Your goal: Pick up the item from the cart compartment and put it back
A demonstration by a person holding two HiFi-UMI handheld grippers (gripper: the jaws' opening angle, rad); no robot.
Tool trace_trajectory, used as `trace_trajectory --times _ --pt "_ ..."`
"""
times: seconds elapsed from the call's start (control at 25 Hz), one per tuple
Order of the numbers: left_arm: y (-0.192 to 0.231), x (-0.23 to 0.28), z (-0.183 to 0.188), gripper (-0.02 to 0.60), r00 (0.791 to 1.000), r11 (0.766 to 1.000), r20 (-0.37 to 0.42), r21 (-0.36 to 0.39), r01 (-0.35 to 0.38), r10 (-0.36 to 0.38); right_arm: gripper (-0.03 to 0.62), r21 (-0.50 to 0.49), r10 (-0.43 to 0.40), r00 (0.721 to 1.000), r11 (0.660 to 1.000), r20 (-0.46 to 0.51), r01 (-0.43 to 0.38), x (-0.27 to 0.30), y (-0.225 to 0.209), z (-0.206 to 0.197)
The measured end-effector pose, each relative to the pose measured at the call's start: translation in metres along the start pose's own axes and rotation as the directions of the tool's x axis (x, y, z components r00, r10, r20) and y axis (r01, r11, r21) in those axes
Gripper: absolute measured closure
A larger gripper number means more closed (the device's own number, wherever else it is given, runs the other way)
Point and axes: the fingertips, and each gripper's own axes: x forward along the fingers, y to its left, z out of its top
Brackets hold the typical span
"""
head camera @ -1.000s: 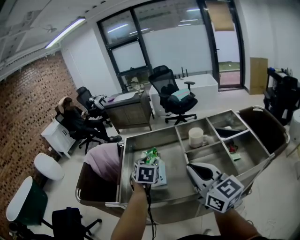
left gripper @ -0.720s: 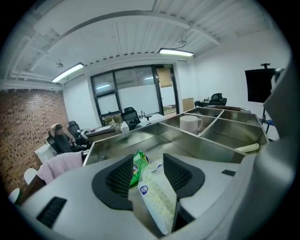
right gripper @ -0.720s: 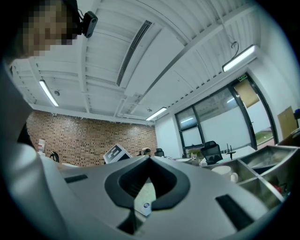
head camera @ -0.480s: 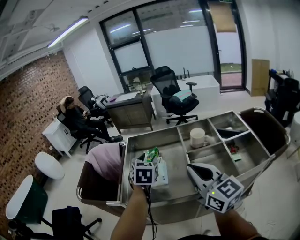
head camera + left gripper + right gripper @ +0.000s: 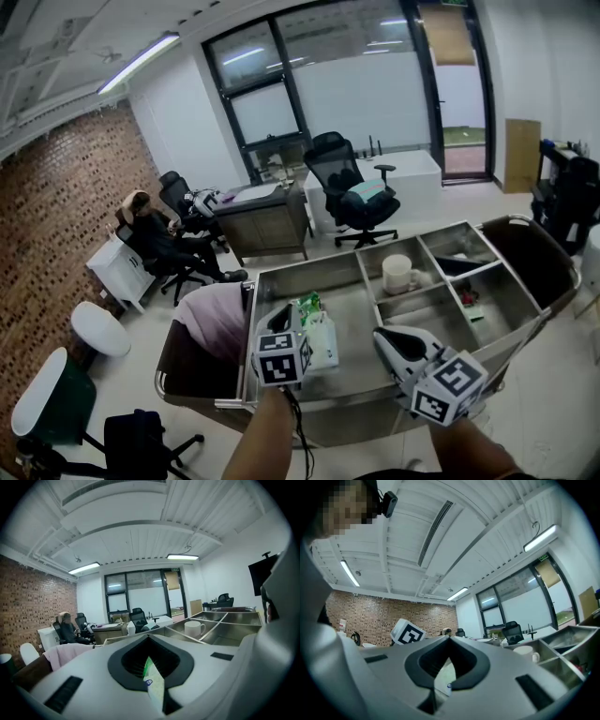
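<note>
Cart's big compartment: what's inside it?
A green-and-white packet, pinched in the left gripper, with bare metal floor beside it. The near floor is covered by that gripper and the right gripper, so anything there can't be seen.

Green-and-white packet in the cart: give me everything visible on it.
The packet is a thin, flat pouch, plastic-looking, white with a green printed top. It is in the cart's large compartment, its near edge pinched in the shut left claw. Whether it is clear of the floor can't be told; print unreadable.
</note>
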Motion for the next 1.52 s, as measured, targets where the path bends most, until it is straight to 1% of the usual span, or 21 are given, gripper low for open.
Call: trace_trajectory --times 0.2,0.36,0.6,0.76,0.88,1.16,1.52 --pt "0.006 -0.019 0.01 0.583 0.998 0.999 0.062 -0.05 0.0 0.003 0.582 -0.005 0.005 1.0 1.0 -0.003 -0.005 0.001 0.003 0.001" --pt "0.008 -0.036 0.018 0.581 0.994 0.997 0.11 -0.074 0.002 0.006 0.582 -0.008 0.013 1.0 1.0 -0.004 -0.013 0.003 0.007 0.001" --pt "0.003 -0.076 0.028 0.581 0.98 0.996 0.201 -0.086 0.021 -0.003 0.582 -0.007 0.018 1.0 1.0 -0.005 -0.018 0.003 0.01 0.001" --pt "-0.001 -0.103 0.028 0.581 0.97 0.994 0.242 -0.103 0.034 -0.008 0.582 -0.007 0.02 1.0 1.0 -0.007 -0.02 0.002 0.011 0.0" --pt "-0.006 -0.117 0.027 0.581 0.964 0.994 0.264 -0.103 0.039 -0.011 0.582 -0.008 0.022 1.0 1.0 -0.008 -0.022 0.003 0.012 0.0" --pt "-0.018 -0.143 0.025 0.581 0.953 0.996 0.304 -0.075 0.046 -0.021 0.582 -0.008 0.033 0.999 0.999 -0.014 -0.033 0.003 0.015 -0.003" --pt "-0.017 -0.16 0.024 0.581 0.95 0.996 0.312 -0.08 0.032 -0.006 0.583 -0.017 0.032 0.999 0.999 -0.02 -0.033 0.001 0.016 -0.007"
